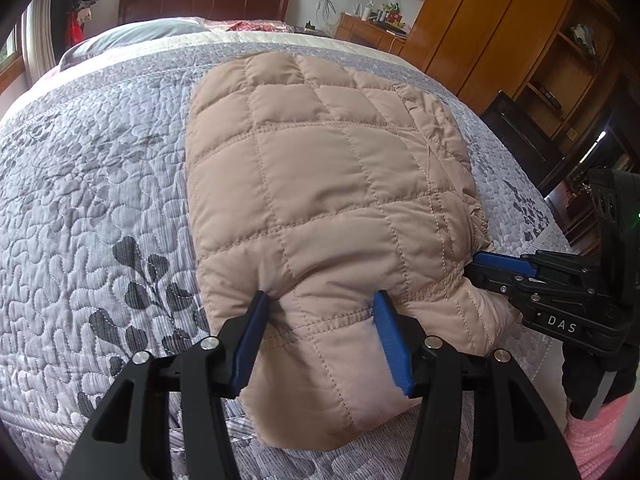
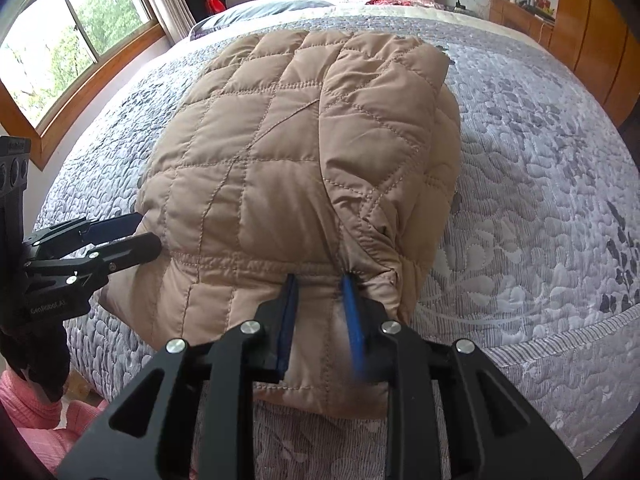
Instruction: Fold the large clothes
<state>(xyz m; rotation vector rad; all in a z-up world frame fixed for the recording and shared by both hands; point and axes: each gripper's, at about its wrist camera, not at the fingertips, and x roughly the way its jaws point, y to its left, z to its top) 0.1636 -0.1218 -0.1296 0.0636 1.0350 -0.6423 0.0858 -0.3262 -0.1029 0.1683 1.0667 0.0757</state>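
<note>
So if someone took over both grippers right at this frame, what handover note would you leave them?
Left gripper: jaws partly closed, pinching the near hem of the tan quilted jacket.
Right gripper: also clamped on the near hem, further to the right.
Jacket: lies on the grey floral bedspread near the foot of the bed, already a compact bundle with one sleeve or side panel laid over the body.
Done: sides appear folded in.
Left: probably carry the held hem away from you toward the far edge to halve the bundle, then release and smooth.

Tan quilted jacket (image 1: 328, 184); grey leaf-print bedspread (image 1: 100, 184).
</note>
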